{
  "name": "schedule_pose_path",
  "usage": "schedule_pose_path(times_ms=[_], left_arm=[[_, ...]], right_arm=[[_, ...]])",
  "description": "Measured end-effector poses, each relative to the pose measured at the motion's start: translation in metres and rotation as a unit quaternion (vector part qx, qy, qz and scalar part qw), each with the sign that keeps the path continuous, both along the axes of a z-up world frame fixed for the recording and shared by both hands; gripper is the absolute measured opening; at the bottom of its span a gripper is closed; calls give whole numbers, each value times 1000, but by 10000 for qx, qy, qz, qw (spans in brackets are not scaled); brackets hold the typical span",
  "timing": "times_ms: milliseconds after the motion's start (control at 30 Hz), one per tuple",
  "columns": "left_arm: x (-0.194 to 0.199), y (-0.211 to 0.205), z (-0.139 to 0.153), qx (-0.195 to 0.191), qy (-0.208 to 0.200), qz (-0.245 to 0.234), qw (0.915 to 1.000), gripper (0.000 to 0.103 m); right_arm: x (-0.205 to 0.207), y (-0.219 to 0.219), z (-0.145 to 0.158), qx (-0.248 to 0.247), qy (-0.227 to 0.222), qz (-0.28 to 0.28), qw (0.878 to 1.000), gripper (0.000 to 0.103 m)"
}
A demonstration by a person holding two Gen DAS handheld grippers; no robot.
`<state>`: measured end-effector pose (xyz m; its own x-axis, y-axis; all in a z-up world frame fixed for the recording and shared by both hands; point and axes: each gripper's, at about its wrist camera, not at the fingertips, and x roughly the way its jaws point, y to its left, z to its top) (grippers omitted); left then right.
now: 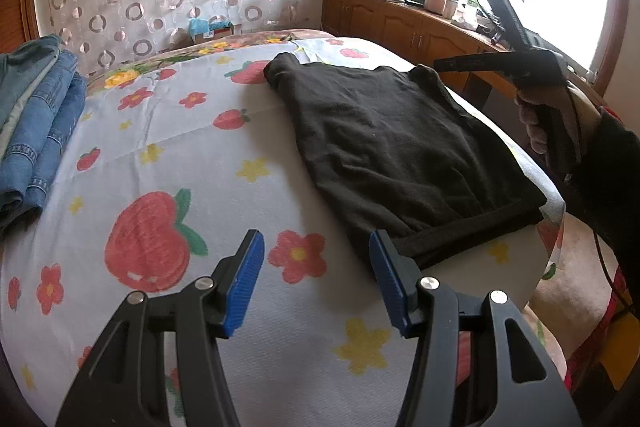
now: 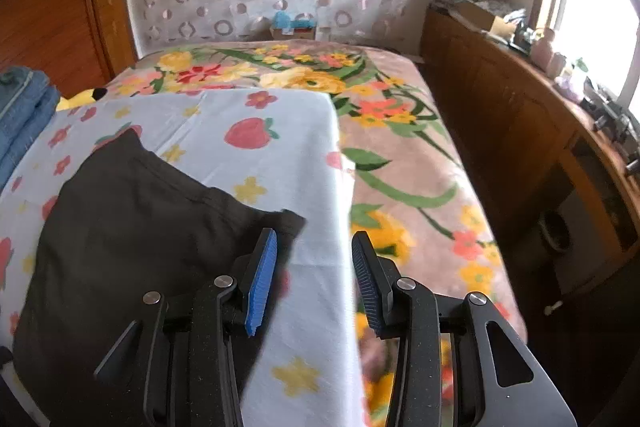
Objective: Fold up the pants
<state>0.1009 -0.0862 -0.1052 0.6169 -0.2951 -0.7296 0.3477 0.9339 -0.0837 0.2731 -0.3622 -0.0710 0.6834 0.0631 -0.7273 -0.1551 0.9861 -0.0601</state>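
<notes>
Black pants (image 1: 400, 147) lie folded into a flat rectangle on the strawberry-print sheet (image 1: 180, 147), at the right side of the bed. My left gripper (image 1: 316, 239) hovers open over the sheet just before their near hem, its right fingertip over the hem's corner, nothing between the pads. In the right wrist view the pants (image 2: 132, 227) fill the lower left. My right gripper (image 2: 315, 239) stands open past their far right corner, over bare sheet, holding nothing. A person's hand (image 1: 532, 123) holds that right gripper above the pants' far right edge.
A stack of folded blue jeans (image 1: 36, 131) sits at the bed's left side, also in the right wrist view (image 2: 20, 107). A floral blanket (image 2: 400, 155) covers the bed beyond the sheet. A wooden cabinet (image 2: 500, 131) with clutter runs along the window wall.
</notes>
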Motion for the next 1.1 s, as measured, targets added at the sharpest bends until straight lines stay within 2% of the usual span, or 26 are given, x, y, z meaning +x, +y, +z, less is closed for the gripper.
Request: schedule_pose_path(times_ms=[133, 367, 433, 500, 567, 700, 1100], left_arm=[[-1, 1, 1, -16, -7, -2, 10000, 54], [-3, -3, 2, -6, -41, -66, 10000, 54], [-3, -4, 2, 16, -39, -73, 10000, 54], [-3, -6, 2, 22, -26, -70, 10000, 54], [-2, -7, 1, 25, -10, -67, 10000, 54], [-2, -9, -1, 43, 7, -63, 10000, 54], [1, -8, -10, -11, 105, -60, 9999, 54]], right_arm=[[-27, -2, 9, 211, -128, 133, 9996, 39], [-106, 17, 6, 524, -150, 545, 9970, 39], [-123, 24, 0, 561, -104, 616, 9965, 41], [-137, 28, -4, 597, -84, 607, 9963, 49], [-152, 30, -6, 683, -110, 592, 9958, 50], [-168, 32, -11, 826, -86, 511, 9952, 54], [-187, 36, -28, 976, 112, 434, 9942, 56]])
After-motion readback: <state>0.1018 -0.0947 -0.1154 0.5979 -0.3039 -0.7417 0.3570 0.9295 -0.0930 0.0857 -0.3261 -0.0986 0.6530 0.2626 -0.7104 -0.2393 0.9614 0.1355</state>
